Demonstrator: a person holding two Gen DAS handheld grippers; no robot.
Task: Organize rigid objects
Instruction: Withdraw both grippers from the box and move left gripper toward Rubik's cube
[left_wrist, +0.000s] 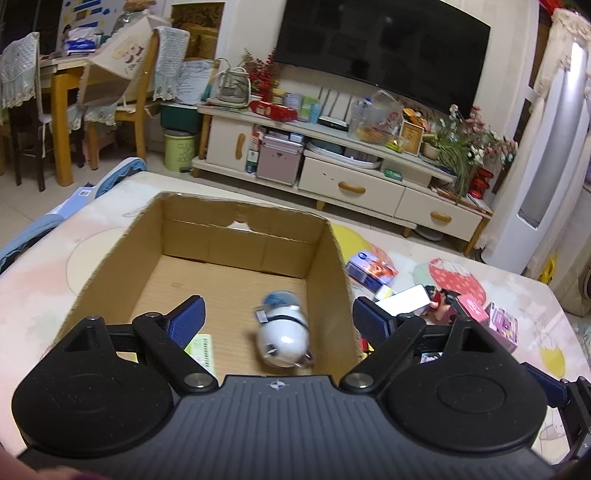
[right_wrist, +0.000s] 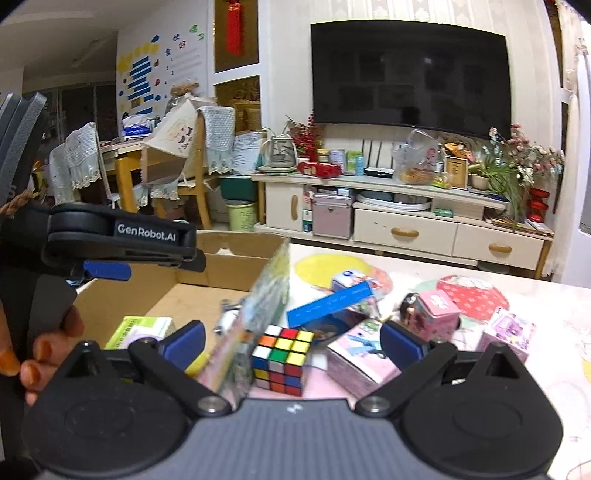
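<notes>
An open cardboard box (left_wrist: 325, 258) stands on the table. Inside it a white and blue round toy (left_wrist: 282, 332) shows blurred, and a green card box (left_wrist: 202, 350) lies at the near left. My left gripper (left_wrist: 277, 314) is open and empty above the box's near end. My right gripper (right_wrist: 293, 341) is open, just above a Rubik's cube (right_wrist: 282, 358) beside the cardboard box (right_wrist: 236, 266). A blurred flat packet (right_wrist: 258, 314) stands tilted against the box wall. The left gripper (right_wrist: 118, 240) also shows in the right wrist view.
Small boxes lie right of the cardboard box: a pink box (right_wrist: 360, 358), a blue bar-shaped box (right_wrist: 328, 302), a pink tin (right_wrist: 436, 314), a purple box (right_wrist: 506, 332). A white phone-like slab (left_wrist: 404, 299) lies there too. A TV cabinet (left_wrist: 351, 184) stands beyond the table.
</notes>
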